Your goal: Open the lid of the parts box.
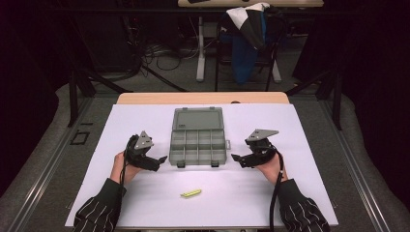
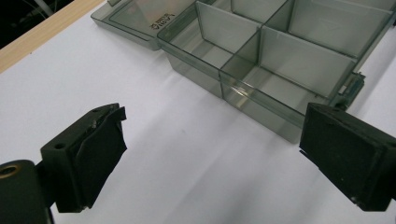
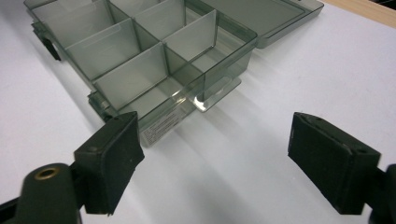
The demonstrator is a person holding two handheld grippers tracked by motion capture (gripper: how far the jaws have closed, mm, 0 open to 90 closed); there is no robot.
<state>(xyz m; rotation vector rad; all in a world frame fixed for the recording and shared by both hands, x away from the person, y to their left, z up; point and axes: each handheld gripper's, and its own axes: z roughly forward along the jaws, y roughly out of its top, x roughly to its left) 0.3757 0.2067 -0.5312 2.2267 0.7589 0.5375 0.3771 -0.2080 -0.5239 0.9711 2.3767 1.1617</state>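
Our left gripper (image 1: 155, 160) and right gripper (image 1: 239, 159) sit on either side of the compartment box (image 1: 198, 145) in the high view, both spread wide with nothing between the jaws, their tips aimed inward at the box's short sides. The box lies a little behind the middle of the white table (image 1: 145, 203), lid (image 1: 198, 118) thrown back flat toward the far edge, latches on the side facing us. Its long axis runs left to right, parallel to the near edge. A small yellow-green piece (image 1: 190, 193) lies alone near the near edge, just in front of the box, its length also roughly left to right (what it is we cannot tell at this size).

In the left gripper view, our left gripper (image 2: 212, 154) stands open over bare table, with the box's near left corner (image 2: 261, 107) just ahead and the dividers empty.

In the right gripper view, our right gripper (image 3: 215, 158) is likewise spread, the box's right end (image 3: 187, 74) close in front and clear of both pads.

We judge the box is opened and let go, so the step in hand is turning to the loose piece. The next move calls for one gripper to swing toward the near edge, line its jaws across the piece's narrow width, and pinch low against the table.
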